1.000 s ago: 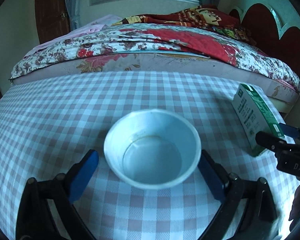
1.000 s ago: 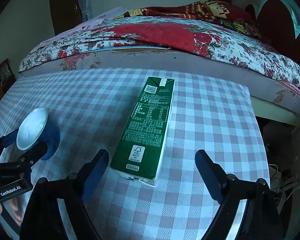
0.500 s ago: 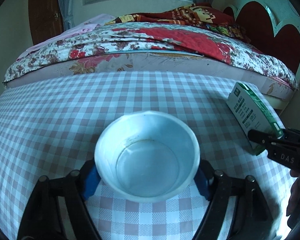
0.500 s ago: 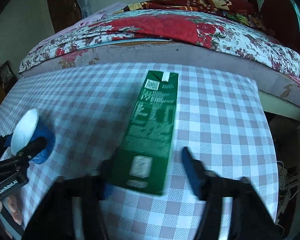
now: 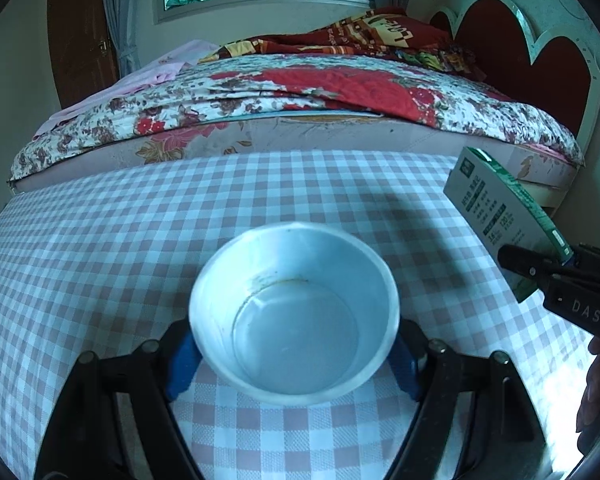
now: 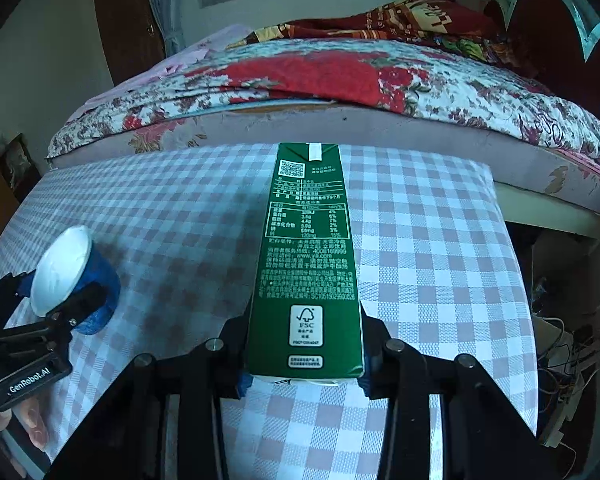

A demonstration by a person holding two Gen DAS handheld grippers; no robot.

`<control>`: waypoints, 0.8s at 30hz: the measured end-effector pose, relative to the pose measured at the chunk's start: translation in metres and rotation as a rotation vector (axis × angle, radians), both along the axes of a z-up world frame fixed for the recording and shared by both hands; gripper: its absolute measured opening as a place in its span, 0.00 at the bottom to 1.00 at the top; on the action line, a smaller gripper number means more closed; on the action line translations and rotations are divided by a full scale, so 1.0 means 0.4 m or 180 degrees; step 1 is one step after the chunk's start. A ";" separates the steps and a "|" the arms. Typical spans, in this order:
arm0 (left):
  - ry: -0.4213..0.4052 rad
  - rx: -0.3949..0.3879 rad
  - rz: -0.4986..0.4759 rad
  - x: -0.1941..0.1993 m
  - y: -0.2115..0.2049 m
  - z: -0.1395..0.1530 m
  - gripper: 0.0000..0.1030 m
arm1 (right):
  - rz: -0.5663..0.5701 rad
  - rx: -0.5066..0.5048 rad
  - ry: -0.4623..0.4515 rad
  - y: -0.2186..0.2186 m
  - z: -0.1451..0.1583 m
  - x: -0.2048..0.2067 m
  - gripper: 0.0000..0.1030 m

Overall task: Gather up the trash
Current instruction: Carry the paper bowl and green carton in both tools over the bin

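Observation:
My left gripper (image 5: 294,360) is shut on a blue paper cup (image 5: 294,312) with a white empty inside, its mouth facing the camera, held just above the checkered tablecloth (image 5: 120,240). The cup also shows in the right wrist view (image 6: 76,276), at the left, held by the left gripper (image 6: 66,300). My right gripper (image 6: 304,364) is shut on the near end of a green drink carton (image 6: 306,256) that points away over the table. In the left wrist view the carton (image 5: 496,212) is at the right, raised, with the right gripper (image 5: 540,264) on it.
A bed (image 5: 300,112) with a floral quilt and red blanket runs along the table's far edge, with a red headboard (image 5: 540,52) at the right. The table's right edge (image 6: 516,280) drops to a floor with cables (image 6: 568,348). A wooden door (image 5: 80,40) stands at the far left.
Both grippers were open around their objects and have closed on them. The cup and the carton have lifted slightly and now sit straighter between the fingers.

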State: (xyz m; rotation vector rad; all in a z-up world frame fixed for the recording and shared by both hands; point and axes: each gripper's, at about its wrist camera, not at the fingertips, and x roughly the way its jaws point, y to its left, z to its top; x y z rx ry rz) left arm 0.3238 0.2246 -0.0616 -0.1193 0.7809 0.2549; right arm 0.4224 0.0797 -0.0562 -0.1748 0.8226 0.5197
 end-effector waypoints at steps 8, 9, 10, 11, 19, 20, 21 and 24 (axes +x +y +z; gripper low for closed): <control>-0.0077 0.0018 -0.0063 -0.075 -0.036 0.037 0.76 | 0.0079 -0.0023 -0.0168 -0.032 0.055 -0.102 0.40; -0.0086 0.0029 -0.0070 -0.086 -0.040 0.043 0.76 | 0.0085 -0.0016 -0.0184 -0.039 0.063 -0.116 0.40; -0.0097 0.0038 -0.0071 -0.097 -0.044 0.048 0.76 | 0.0092 -0.0014 -0.0201 -0.044 0.071 -0.129 0.40; -0.0115 0.0032 -0.0074 -0.111 -0.047 0.056 0.76 | 0.0099 -0.0021 -0.0235 -0.050 0.080 -0.144 0.40; -0.0241 0.0036 -0.0132 -0.203 -0.077 0.107 0.76 | 0.0141 -0.0063 -0.0401 -0.092 0.140 -0.259 0.40; -0.0249 0.0040 -0.0160 -0.216 -0.085 0.112 0.76 | 0.0140 -0.0049 -0.0405 -0.100 0.146 -0.274 0.40; -0.0253 0.0042 -0.0187 -0.225 -0.094 0.115 0.76 | 0.0134 -0.0041 -0.0413 -0.108 0.152 -0.287 0.40; -0.0250 0.0049 -0.0280 -0.257 -0.122 0.123 0.76 | 0.0117 -0.0005 -0.0457 -0.135 0.172 -0.334 0.40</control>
